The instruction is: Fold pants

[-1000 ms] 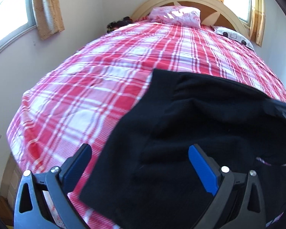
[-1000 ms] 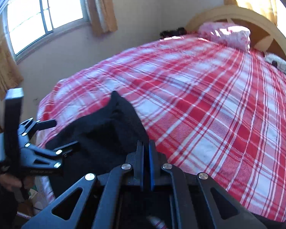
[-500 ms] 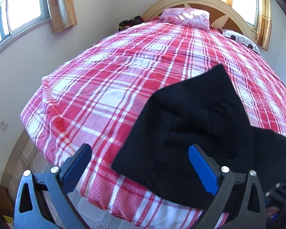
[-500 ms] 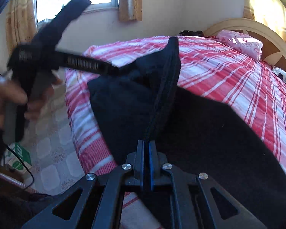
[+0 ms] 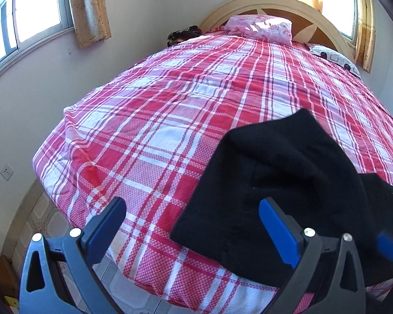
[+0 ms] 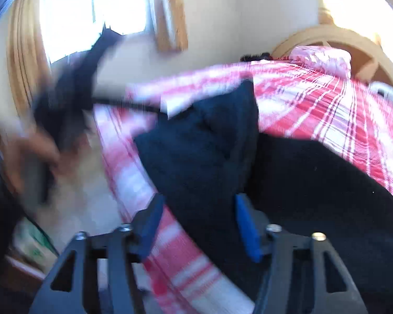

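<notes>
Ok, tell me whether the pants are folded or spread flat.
Folded, roughly. The black pants lie doubled over near the edge of the bed, one layer with a peaked corner on top of another. The fold looks loose, not squared.

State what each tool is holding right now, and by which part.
Nothing. The left tool is open over the plaid bed cover. The right tool has just been opening; the black fabric pants lie unclamped between its pads.

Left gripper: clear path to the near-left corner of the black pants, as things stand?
Probably yes. The left gripper is open, the black pants corner lies flat on the plaid bedspread just ahead, and nothing sits between.
</notes>
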Demonstrator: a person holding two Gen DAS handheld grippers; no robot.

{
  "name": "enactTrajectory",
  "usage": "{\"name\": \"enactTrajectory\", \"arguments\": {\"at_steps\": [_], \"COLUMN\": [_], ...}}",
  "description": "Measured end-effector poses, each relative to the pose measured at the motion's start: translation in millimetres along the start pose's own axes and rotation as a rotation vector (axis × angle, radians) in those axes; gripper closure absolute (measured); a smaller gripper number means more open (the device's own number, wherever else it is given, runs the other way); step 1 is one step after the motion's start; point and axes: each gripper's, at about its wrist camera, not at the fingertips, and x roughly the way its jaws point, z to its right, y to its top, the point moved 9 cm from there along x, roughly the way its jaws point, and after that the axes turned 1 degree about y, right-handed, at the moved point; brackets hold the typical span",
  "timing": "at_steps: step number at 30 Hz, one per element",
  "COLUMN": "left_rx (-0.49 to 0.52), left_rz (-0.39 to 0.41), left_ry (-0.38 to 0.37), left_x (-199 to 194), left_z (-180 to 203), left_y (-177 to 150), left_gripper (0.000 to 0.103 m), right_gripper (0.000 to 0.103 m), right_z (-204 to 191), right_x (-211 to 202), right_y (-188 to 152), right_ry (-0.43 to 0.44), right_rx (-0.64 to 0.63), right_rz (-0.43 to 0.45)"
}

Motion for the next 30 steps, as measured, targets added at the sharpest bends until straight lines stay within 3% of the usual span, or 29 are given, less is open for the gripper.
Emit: {"name": "enactTrajectory", "arguments": {"at_steps": [3, 6, 9, 12, 13, 15, 17, 19, 24, 27, 30], "left_rx": [-0.008, -0.014, -0.02, -0.024, -0.026, -0.034, -0.048, -0.065, -0.137, -0.15, -0.161], "left_rz": [-0.001, -0.003, -0.005, -0.007, -0.007, -0.009, -0.01, -0.008, 0.011, 0.031, 0.035], "left_ry": [0.004, 0.008, 0.018, 0.038, 0.047, 0.066, 0.087, 0.111, 0.152, 0.177, 0.177], "left_x": [1.9, 2.4, 1.9, 1.2, 1.1, 1.0, 0.7, 0.3, -8.6, -17.2, -22.7], "left_z": [-5.6, -10.8, -19.6, -30.1, -34.0, -42.9, -53.3, -64.5, -95.3, -106.5, -110.5], "left_y": [0.4, -0.6, -3.0, -5.0, -5.4, -6.1, -6.5, -6.0, -2.2, -1.0, -2.8], "left_gripper": [0.0, 0.0, 0.0, 0.0, 0.0, 0.0, 0.0, 0.0, 0.0, 0.0, 0.0], "right_gripper": [0.025, 0.025, 0.025, 0.027, 0.032, 0.077, 0.092, 0.094, 0.094, 0.092, 0.091], "right_z": [19.5, 64.2, 110.4, 127.1, 125.9, 113.1, 98.6, 77.1, -18.3, -53.3, -62.7], "right_x": [-3.6, 20.3, 65.9, 105.5, 119.6, 139.2, 144.9, 140.7, 110.9, 115.6, 142.4], "right_y": [37.8, 70.7, 83.4, 82.7, 82.3, 83.1, 91.7, 102.5, 110.3, 85.6, 43.7], "right_ry": [0.064, 0.071, 0.081, 0.105, 0.117, 0.169, 0.17, 0.152, 0.216, 0.198, 0.201], "right_rx": [0.128, 0.309, 0.53, 0.635, 0.637, 0.626, 0.575, 0.476, 0.201, 0.114, 0.145], "right_rz": [0.075, 0.087, 0.004, -0.077, -0.114, -0.161, -0.138, -0.1, -0.018, -0.04, -0.14]}}
